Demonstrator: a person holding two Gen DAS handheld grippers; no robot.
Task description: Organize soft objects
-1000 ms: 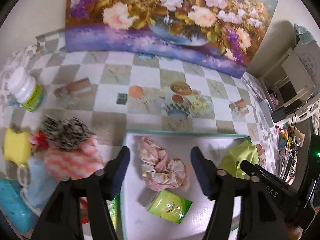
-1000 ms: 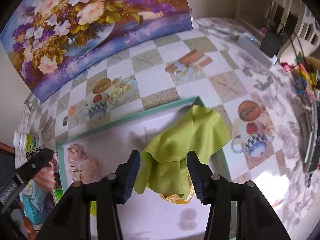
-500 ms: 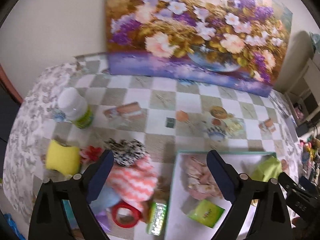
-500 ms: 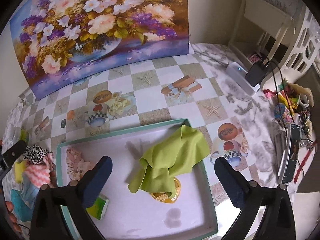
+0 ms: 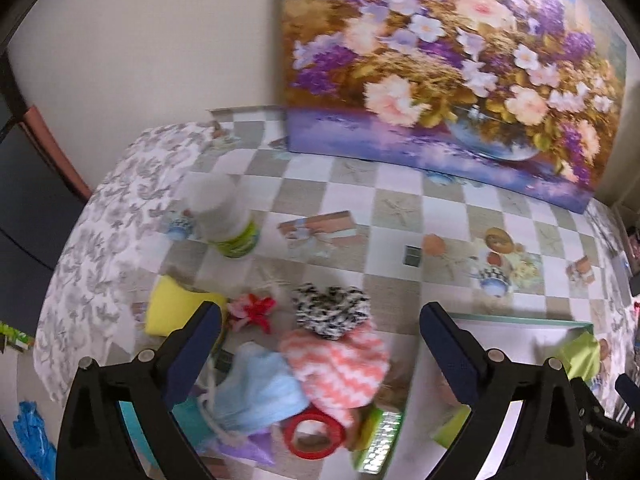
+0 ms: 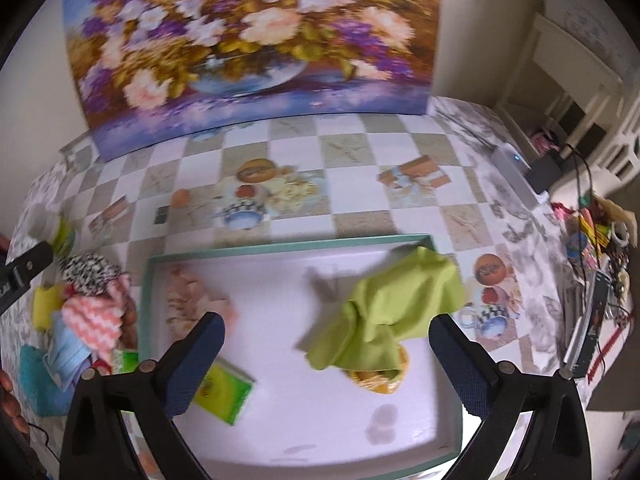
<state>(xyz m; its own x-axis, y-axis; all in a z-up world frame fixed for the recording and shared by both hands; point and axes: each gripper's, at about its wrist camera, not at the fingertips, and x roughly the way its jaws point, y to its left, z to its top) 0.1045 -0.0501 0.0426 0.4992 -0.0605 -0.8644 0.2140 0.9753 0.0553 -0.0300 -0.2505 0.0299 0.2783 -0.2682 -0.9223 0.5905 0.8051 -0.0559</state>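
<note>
On the checkered tablecloth (image 6: 352, 152) sits a teal-rimmed tray (image 6: 288, 246) in front of a floral painting (image 6: 256, 40). Right gripper (image 6: 326, 354) hangs above the tray, jaws spread wide, nothing between them. Lime-green cloth (image 6: 400, 300) lies crumpled in the tray's far right part, draped over a yellow item (image 6: 380, 382) at its near edge. Pink floral scrunchie (image 6: 192, 300) lies at the tray's left end; a green packet (image 6: 226, 394) lies on the tray floor nearer the camera.

Left gripper (image 5: 320, 354) hovers over the pile just left of the tray, jaws opening, almost fully spread, gripping nothing. Below it: black-and-white scrunchie (image 5: 330, 310) touching a coral-and-white zigzag cloth (image 5: 340, 368), light blue cloth (image 5: 260, 392) beside that, red ring (image 5: 314, 434) nearer the camera. Red flower clip (image 5: 256, 310) and yellow sponge (image 5: 176, 310) lie further left. White bottle with green label (image 5: 228, 220) stands behind the pile, blurred. Tray corner (image 5: 520, 322) shows at right with the green cloth inside.
</note>
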